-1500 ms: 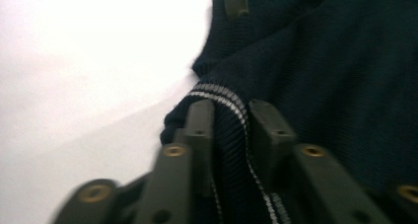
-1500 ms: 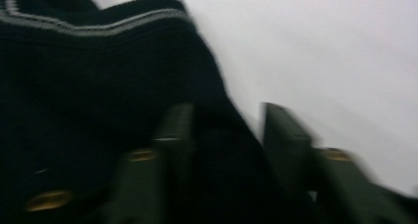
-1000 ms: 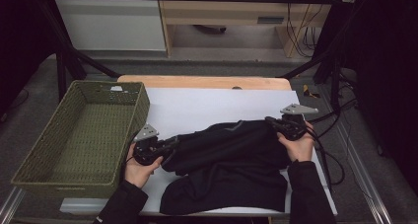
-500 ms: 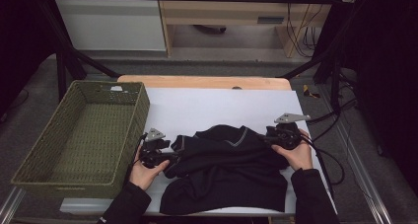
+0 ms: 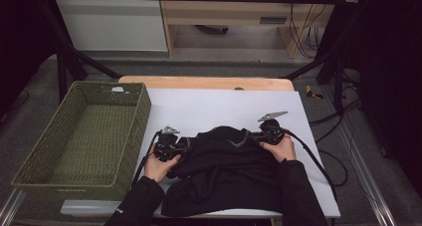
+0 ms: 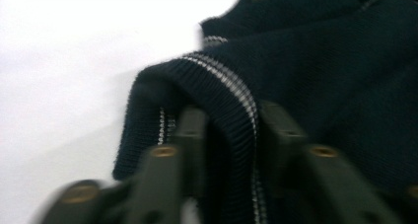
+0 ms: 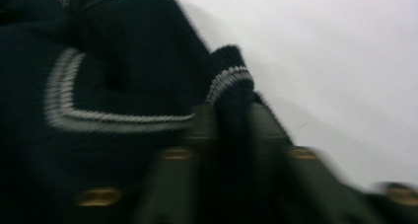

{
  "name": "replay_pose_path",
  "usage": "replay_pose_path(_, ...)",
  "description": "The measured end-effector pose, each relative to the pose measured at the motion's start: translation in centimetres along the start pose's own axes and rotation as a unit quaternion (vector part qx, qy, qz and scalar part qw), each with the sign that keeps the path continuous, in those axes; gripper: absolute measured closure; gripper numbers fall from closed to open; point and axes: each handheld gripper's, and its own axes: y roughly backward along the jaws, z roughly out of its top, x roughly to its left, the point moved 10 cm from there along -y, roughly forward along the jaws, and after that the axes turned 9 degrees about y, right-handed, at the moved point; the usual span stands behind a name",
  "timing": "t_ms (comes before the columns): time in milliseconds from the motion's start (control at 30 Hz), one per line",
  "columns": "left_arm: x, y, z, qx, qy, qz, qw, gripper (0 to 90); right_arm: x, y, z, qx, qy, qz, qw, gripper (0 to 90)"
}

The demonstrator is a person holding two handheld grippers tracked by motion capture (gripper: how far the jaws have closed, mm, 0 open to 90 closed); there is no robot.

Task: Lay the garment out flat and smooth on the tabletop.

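Note:
A dark navy knitted sweater [image 5: 229, 176] with pale stripes lies bunched on the white sheet [image 5: 209, 106] over the table. My left gripper [image 5: 186, 144] is at its left edge. In the left gripper view the gripper [image 6: 229, 130] has a ribbed, striped fold [image 6: 236, 93] pinched between its jaws, which have just been closing. My right gripper [image 5: 252, 136] is at the sweater's upper right, near the V-neck stripe [image 7: 69, 110]. In the right gripper view, its jaws [image 7: 230, 123] have just been closing on a striped ribbed band [image 7: 227, 81].
A green woven basket [image 5: 144, 106], empty, stands on the left against the sheet. Cables [image 5: 318, 161] trail from the right gripper over the table's right side. A wooden table edge [image 5: 209, 81] runs along the back, with black frame posts behind it.
Both hands have moved inward toward each other and lower. The sweater, spread wider before, is now gathered into a narrower heap between the grippers.

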Motion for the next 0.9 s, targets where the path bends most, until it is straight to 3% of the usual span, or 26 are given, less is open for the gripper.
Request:
replay_pose_path(67,-0.3,0.5,0.5,0.003,-0.012,-0.002,0.9999,78.9,0.1,0.6,0.1,-0.001,0.000,0.003,1.0000,84.1)
replay_pose_path(133,-0.3,1.5,1.8,-0.010,-0.028,0.008,0.9995,80.1,-0.2,1.5,0.9,-0.023,-0.002,-0.007,0.9997,84.7)
replay_pose_path(233,-0.6,4.0,5.7,-0.064,-0.037,0.021,0.9971,80.3,-1.8,3.6,3.7,-0.089,-0.018,-0.041,0.9950,85.0)
replay_pose_path(300,-0.7,5.8,9.1,-0.108,-0.059,0.046,0.9913,80.3,-2.8,5.1,6.1,-0.138,-0.020,-0.065,0.9881,84.9)
replay_pose_path(367,-0.6,7.5,12.7,-0.171,-0.075,0.068,0.9801,79.4,-3.6,6.5,8.7,-0.188,-0.011,-0.097,0.9773,84.4)
replay_pose_path(400,-0.2,7.9,14.2,-0.189,-0.072,0.087,0.9755,76.8,-4.0,7.0,9.9,-0.209,-0.006,-0.115,0.9710,83.3)
replay_pose_path(433,0.4,7.9,15.3,-0.198,-0.071,0.108,0.9716,68.7,-4.4,7.3,10.8,-0.225,-0.008,-0.128,0.9659,79.4)
replay_pose_path(467,1.0,7.4,15.7,-0.186,-0.064,0.128,0.9721,56.7,-4.8,7.1,11.4,-0.229,-0.009,-0.137,0.9637,68.5)
replay_pose_path(500,1.5,6.9,15.6,-0.164,-0.050,0.133,0.9763,46.1,-5.1,6.5,11.3,-0.207,-0.014,-0.152,0.9664,58.0)
replay_pose_path(533,1.7,6.5,15.2,-0.148,-0.035,0.123,0.9807,41.5,-5.4,6.0,10.9,-0.180,-0.013,-0.170,0.9688,54.7)
replay_pose_path(600,1.5,6.1,14.1,-0.137,-0.018,0.095,0.9858,32.1,-4.6,5.4,10.2,-0.169,-0.015,-0.158,0.9728,47.9)
replay_pose_path(767,0.6,5.9,10.7,-0.126,-0.008,0.039,0.9913,18.0,-2.4,5.4,7.5,-0.158,-0.010,-0.124,0.9796,33.1)
replay_pose_path(900,-0.4,6.1,8.1,-0.108,-0.008,0.010,0.9940,10.1,-0.9,6.5,5.5,-0.169,-0.022,-0.102,0.9801,24.1)
